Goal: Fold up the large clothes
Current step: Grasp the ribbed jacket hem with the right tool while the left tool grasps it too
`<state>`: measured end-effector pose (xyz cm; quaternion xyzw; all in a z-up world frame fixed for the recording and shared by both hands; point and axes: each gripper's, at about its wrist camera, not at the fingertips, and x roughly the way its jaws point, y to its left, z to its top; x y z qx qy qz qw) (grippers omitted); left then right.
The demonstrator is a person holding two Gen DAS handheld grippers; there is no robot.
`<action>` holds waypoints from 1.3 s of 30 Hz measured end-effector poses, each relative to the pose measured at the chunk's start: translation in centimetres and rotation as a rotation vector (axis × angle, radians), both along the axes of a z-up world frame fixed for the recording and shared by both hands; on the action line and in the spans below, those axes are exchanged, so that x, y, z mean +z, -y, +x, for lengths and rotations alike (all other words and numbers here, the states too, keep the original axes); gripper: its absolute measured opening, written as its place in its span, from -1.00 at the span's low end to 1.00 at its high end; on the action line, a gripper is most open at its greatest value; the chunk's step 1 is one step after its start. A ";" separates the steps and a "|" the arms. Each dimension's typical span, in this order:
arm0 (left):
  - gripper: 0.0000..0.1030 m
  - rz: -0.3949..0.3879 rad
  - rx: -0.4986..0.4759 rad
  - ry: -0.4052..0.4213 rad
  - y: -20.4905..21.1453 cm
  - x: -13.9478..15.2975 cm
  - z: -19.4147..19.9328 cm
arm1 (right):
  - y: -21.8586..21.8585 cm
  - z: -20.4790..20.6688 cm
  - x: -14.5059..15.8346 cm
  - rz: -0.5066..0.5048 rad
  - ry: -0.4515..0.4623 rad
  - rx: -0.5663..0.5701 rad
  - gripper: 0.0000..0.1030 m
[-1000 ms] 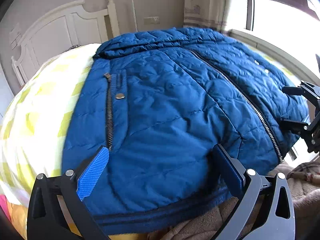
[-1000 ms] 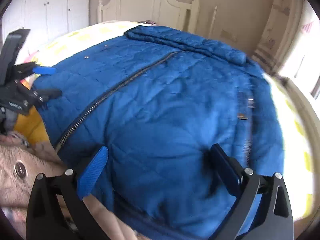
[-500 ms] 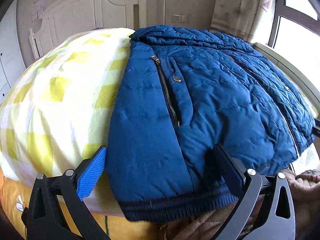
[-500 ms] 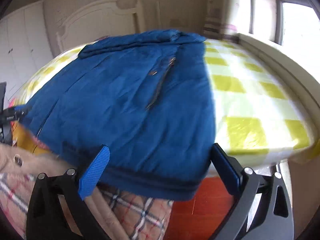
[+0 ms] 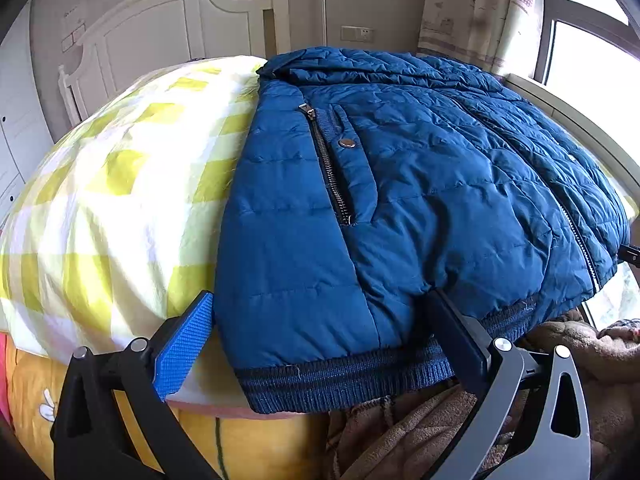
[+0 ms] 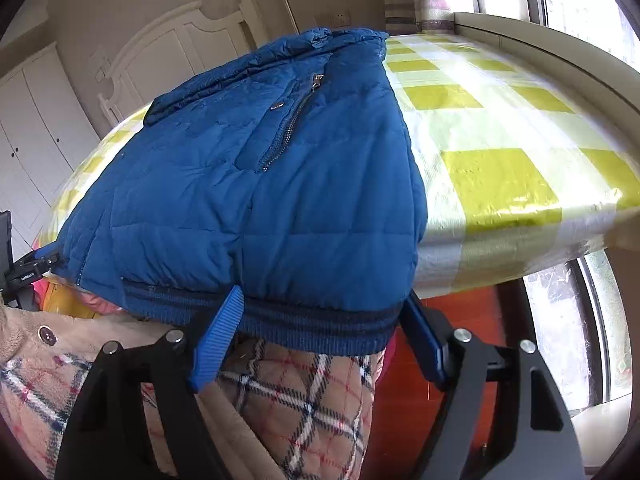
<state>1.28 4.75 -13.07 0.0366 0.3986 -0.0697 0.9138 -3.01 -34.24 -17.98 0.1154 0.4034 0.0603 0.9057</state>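
Note:
A blue quilted jacket (image 5: 400, 200) lies spread face up on the bed, collar toward the headboard, its ribbed hem (image 5: 340, 380) hanging over the near edge. My left gripper (image 5: 320, 344) is open and straddles the hem's left corner. In the right wrist view the jacket (image 6: 260, 184) fills the centre. My right gripper (image 6: 320, 332) is open and straddles the hem's right corner (image 6: 320, 328). Neither gripper is closed on the fabric.
A yellow-and-white checked bedsheet (image 5: 120, 184) covers the bed (image 6: 500, 152). A white headboard (image 5: 180, 28) stands behind. A plaid and brown coat (image 6: 300, 408) lies below the bed edge. A window (image 6: 560, 0) is on the right.
Both grippers have swung outward from the jacket's middle to its hem corners, the left one to the left corner and the right one to the right corner. Both stay open.

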 end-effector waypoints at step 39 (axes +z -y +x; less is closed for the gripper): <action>0.47 -0.015 -0.045 0.067 1.7 0.4 -0.1 | -1.6 -1.6 2.5 -0.125 0.144 -0.049 0.10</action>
